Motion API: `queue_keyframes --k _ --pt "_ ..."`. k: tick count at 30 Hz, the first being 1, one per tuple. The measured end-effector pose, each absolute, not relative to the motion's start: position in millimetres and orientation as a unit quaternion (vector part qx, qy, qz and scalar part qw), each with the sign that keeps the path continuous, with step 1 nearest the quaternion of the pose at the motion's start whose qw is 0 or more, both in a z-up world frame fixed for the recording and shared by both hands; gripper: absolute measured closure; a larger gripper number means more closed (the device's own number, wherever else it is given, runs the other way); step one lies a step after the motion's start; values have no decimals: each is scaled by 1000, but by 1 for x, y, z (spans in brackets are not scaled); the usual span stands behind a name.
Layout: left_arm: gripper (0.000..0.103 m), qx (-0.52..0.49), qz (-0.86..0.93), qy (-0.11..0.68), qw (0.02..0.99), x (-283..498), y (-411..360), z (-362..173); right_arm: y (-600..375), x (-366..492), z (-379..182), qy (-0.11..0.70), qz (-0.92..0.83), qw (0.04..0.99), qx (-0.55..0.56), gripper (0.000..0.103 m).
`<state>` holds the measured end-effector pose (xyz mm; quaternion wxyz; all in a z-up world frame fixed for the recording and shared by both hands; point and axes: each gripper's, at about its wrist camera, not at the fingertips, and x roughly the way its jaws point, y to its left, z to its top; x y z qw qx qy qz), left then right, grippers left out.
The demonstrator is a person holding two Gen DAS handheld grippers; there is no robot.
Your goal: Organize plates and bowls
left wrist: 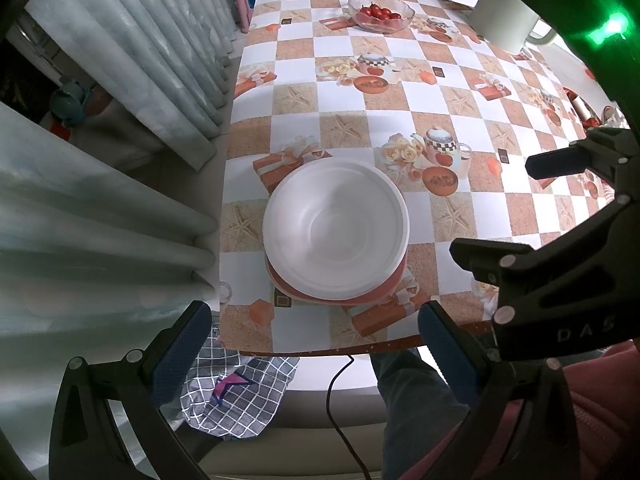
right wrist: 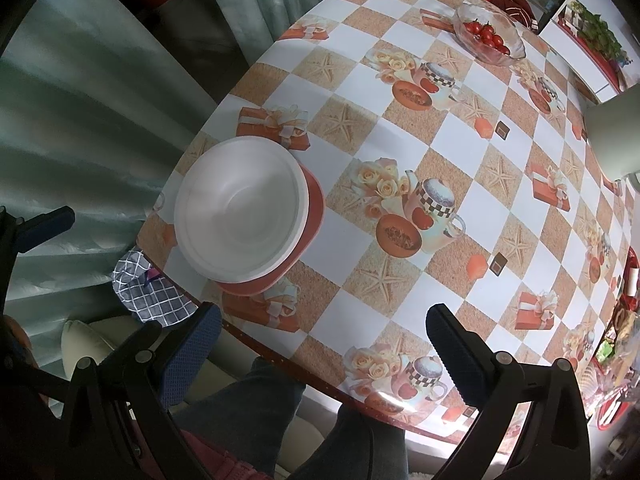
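Note:
A white bowl (left wrist: 336,226) sits stacked on a white plate and a red plate (left wrist: 384,286) near the front left corner of the checkered table (left wrist: 400,92). The same stack shows in the right wrist view, white bowl (right wrist: 240,212) over the red plate (right wrist: 314,206). My left gripper (left wrist: 314,344) is open and empty, held above the table's front edge just short of the stack. My right gripper (right wrist: 324,348) is open and empty, above the front edge to the right of the stack; it also shows in the left wrist view (left wrist: 508,208).
A glass bowl of cherry tomatoes (left wrist: 380,12) stands at the far side, also in the right wrist view (right wrist: 490,34). A white container (left wrist: 508,8) stands at the far right. Curtains (left wrist: 132,60) hang left of the table. A checked cloth (left wrist: 236,392) lies below the front edge.

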<state>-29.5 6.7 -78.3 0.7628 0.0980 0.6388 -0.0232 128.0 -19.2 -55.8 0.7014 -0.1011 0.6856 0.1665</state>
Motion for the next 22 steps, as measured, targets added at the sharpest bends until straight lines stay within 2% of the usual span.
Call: queue_keyframes --k 22 --pt "0 96 -22 641 761 -25 11 -76 -20 129 -59 689 197 690 -99 0"
